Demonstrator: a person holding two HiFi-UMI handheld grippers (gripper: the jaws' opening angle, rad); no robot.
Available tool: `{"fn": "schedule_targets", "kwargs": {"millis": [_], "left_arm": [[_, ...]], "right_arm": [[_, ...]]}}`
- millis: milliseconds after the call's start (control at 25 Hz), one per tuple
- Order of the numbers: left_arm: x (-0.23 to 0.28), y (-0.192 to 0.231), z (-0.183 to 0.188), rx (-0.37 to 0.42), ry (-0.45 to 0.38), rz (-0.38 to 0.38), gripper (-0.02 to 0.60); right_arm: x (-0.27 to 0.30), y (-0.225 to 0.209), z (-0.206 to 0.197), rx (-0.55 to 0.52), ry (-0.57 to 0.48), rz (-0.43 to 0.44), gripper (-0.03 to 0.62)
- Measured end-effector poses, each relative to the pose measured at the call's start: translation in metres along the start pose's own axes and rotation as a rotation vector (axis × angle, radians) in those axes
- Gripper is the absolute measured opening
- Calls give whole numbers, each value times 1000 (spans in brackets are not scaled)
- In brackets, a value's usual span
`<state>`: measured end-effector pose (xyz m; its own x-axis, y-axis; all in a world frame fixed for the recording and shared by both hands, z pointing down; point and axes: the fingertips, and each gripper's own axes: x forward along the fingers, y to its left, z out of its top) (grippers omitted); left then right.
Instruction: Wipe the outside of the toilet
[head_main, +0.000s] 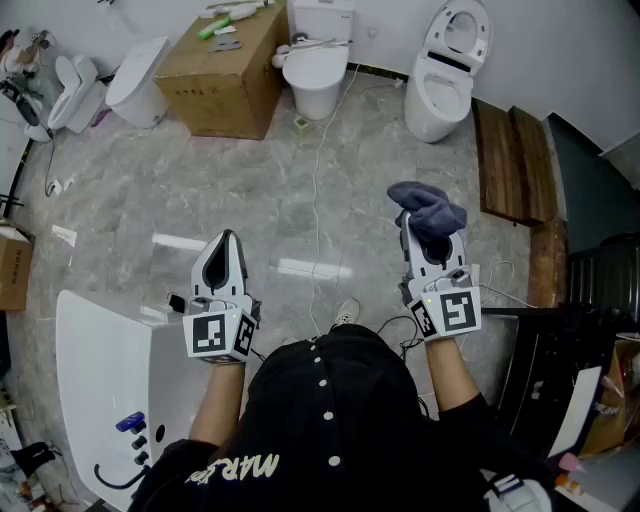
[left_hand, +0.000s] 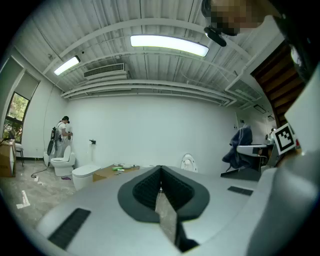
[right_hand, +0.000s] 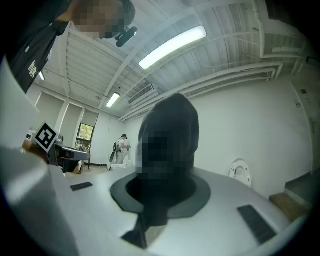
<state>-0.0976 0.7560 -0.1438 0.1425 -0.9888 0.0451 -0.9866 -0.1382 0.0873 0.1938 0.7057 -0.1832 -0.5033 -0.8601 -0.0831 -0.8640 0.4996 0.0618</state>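
The right gripper (head_main: 430, 240) has its fingers clamped on a dark cloth (head_main: 428, 208). The left gripper (head_main: 224, 242) is closed on nothing. The toilets (head_main: 318, 75) stand well apart across the floor (head_main: 250, 180). Best to approach first, keep the pinch firm, then wipe downward.

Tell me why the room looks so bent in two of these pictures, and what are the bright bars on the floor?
Head view: the bright bars on the glossy floor are glare, likely ceiling lights mirrored. Left gripper view: the wide lens bows straight lines, and the strip light burns out white. Right gripper view: same bowing; the dark cloth blocks the middle.
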Motion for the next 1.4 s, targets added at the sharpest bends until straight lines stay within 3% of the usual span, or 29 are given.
{"fn": "schedule_targets", "kwargs": {"millis": [360, 760, 1080, 1400], "left_arm": [[8, -10, 0, 2, -9, -5, -2], [43, -27, -8, 43, 11, 1, -2], [68, -48, -18, 35, 52, 43, -2], [87, -71, -14, 27, 23, 73, -2]], "right_arm": [[-5, -16, 0, 77, -55, -41, 64], [7, -53, -26, 84, -16, -72, 64], [24, -85, -48, 113, 8, -37, 64], [37, -110, -45, 83, -19, 9, 64]]}}
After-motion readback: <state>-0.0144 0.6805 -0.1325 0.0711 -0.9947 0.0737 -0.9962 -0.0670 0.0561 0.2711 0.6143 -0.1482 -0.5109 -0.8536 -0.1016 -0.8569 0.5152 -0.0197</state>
